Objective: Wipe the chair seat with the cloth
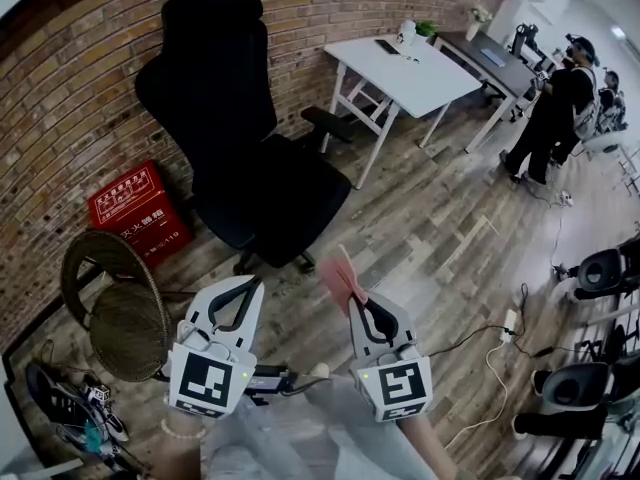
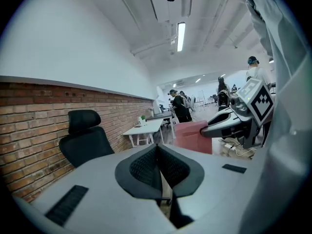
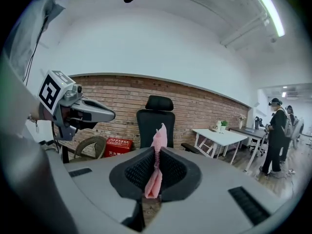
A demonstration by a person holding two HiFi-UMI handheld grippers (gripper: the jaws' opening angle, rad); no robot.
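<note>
A black office chair with a tall back stands against the brick wall; its seat faces me, some way off. In the head view my right gripper is shut on a pink cloth that sticks up past its tips. The same cloth shows pinched between the jaws in the right gripper view, with the chair behind it. My left gripper hangs beside the right one, jaws closed on nothing. In the left gripper view the chair sits at the left, the cloth at the right.
A round wicker chair and a red crate stand left of the office chair, shoes at the lower left. A white table stands to the right. People are at the far desks. Cables lie on the wooden floor.
</note>
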